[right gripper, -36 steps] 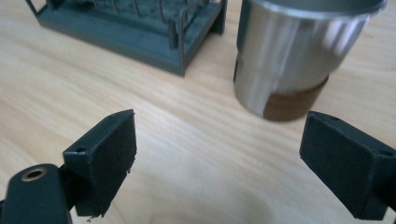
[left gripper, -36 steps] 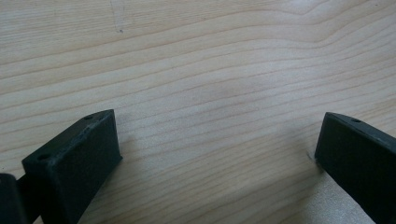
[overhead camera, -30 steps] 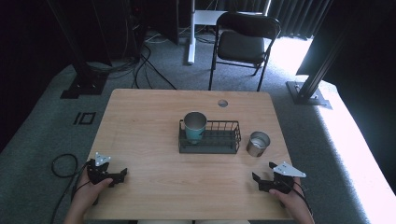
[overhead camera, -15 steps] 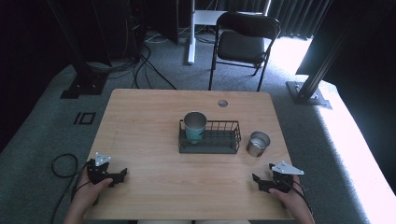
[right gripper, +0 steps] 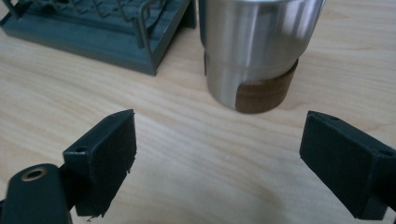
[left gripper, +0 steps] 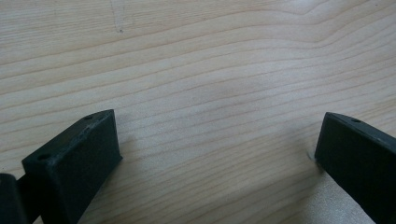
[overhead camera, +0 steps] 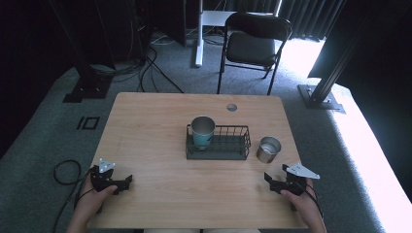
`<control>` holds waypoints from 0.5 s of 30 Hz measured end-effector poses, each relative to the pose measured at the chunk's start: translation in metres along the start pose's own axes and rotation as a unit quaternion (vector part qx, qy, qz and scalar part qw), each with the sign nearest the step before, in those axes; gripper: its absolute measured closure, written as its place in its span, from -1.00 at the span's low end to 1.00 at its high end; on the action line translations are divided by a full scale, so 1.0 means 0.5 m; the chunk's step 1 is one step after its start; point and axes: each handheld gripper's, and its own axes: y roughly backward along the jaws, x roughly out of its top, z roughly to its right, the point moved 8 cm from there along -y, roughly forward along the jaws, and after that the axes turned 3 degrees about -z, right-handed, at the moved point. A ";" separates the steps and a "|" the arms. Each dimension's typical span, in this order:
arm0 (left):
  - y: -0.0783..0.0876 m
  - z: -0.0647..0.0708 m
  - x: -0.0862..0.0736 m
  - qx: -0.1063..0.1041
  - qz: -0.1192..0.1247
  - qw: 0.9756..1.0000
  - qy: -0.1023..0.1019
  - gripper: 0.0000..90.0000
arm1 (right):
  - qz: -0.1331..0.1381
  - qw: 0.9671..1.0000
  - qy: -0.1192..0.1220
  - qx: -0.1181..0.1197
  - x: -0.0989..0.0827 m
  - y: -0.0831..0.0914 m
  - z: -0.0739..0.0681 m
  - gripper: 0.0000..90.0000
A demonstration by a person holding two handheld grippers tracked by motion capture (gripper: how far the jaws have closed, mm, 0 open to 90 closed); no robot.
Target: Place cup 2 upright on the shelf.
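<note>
You have the rack (overhead camera: 218, 145) at the middle of the table (overhead camera: 155, 126), with one cup (overhead camera: 202, 131) standing in its left end and a second cup (overhead camera: 268, 149) on the table just right of the rack. Your right gripper (overhead camera: 272, 182) sits near the table's near right corner, just nearer than that second cup, while your left gripper (overhead camera: 124, 183) sits at the near left, well apart from the rack. Beyond the far edge stands a chair (overhead camera: 255, 41), to the right of centre.
</note>
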 end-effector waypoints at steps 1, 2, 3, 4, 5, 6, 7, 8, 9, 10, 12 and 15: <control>0.000 0.000 0.000 0.000 0.000 1.000 0.000 -0.99 | 0.002 1.000 -0.002 -0.002 0.002 -0.001 0.001 -0.76; 0.000 0.000 0.000 0.000 0.000 1.000 0.000 -0.99 | 0.004 1.000 -0.005 -0.002 0.004 -0.003 0.002 -0.76; 0.000 0.000 0.000 0.000 0.000 1.000 0.000 -0.99 | 0.006 1.000 -0.007 -0.002 0.006 -0.004 0.003 -0.76; 0.000 0.000 0.000 0.000 0.000 1.000 0.000 -0.99 | 0.008 1.000 -0.005 -0.004 0.009 -0.005 0.004 -0.76; 0.000 0.000 0.000 0.000 0.000 1.000 0.000 -0.99 | 0.011 1.000 -0.007 -0.005 0.011 -0.006 0.004 -0.76; 0.000 0.000 0.000 0.000 0.000 1.000 0.000 -0.99 | 0.013 1.000 -0.007 -0.005 0.014 -0.007 0.005 -0.76; 0.000 0.000 0.000 0.000 0.000 1.000 0.000 -0.99 | 0.015 1.000 -0.007 -0.004 0.017 -0.008 0.004 -0.76; 0.000 0.000 0.000 0.000 0.000 1.000 0.000 -0.99 | 0.018 1.000 -0.007 -0.004 0.020 -0.009 0.005 -0.76; 0.000 0.000 0.000 0.000 0.000 1.000 0.000 -0.99 | 0.021 1.000 -0.010 -0.006 0.023 -0.009 0.006 -0.76; 0.000 0.000 0.000 0.000 0.000 1.000 0.000 -0.99 | 0.025 1.000 -0.015 -0.007 0.027 -0.009 0.006 -0.76; 0.000 0.000 0.000 0.000 0.000 1.000 0.000 -0.99 | 0.031 0.999 -0.016 -0.008 0.034 -0.010 0.008 -0.76; 0.000 0.000 0.000 0.000 0.000 1.000 0.000 -0.99 | 0.037 0.999 -0.017 -0.013 0.043 -0.013 0.013 -0.76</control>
